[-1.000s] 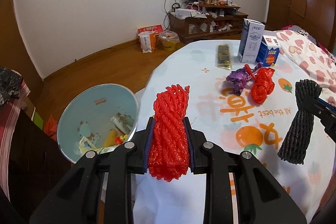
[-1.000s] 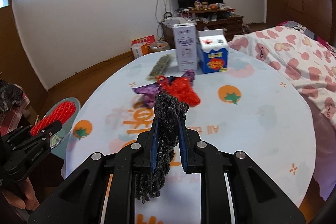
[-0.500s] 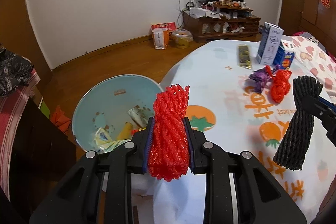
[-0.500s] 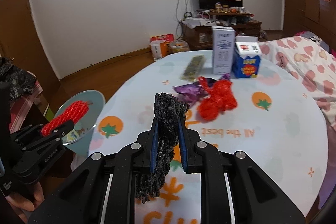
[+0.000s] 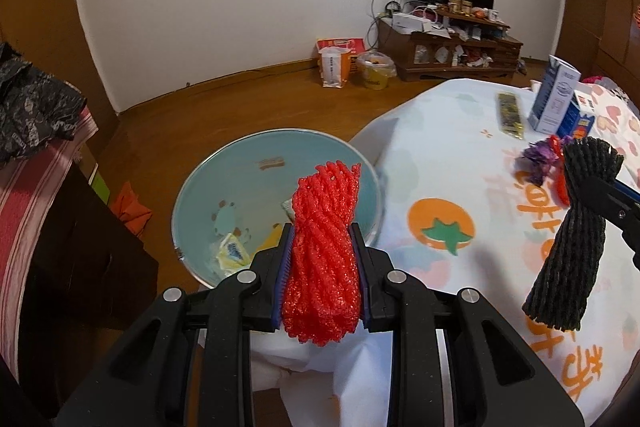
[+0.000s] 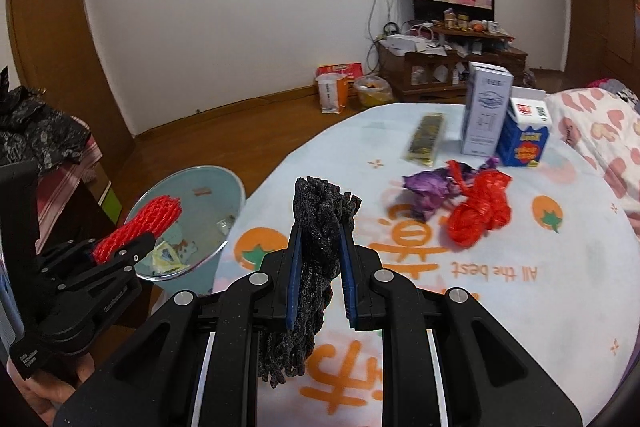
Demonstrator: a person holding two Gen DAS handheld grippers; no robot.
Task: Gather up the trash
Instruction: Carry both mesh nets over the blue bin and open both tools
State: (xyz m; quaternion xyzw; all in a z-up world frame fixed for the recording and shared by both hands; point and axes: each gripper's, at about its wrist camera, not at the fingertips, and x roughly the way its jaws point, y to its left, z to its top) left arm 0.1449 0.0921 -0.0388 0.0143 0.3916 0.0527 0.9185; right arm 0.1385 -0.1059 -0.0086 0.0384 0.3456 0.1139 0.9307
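Trash bin, pale blue, on floor beside table; wrappers inside. Tablecloth print "All the best" legible in right view only. Left gripper clamped on red foam net near bin rim. Right gripper clamped on black foam net over table.

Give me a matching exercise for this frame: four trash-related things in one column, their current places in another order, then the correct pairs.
Things:
1. red foam mesh sleeve
2. black foam mesh sleeve
3. crumpled purple wrapper
4. yellow-and-white packet

Places:
A. lying on the fruit-print tablecloth
B. inside the light-blue round bin
C. clamped in the left gripper
D. clamped in the right gripper

Pairs: 1-C, 2-D, 3-A, 4-B
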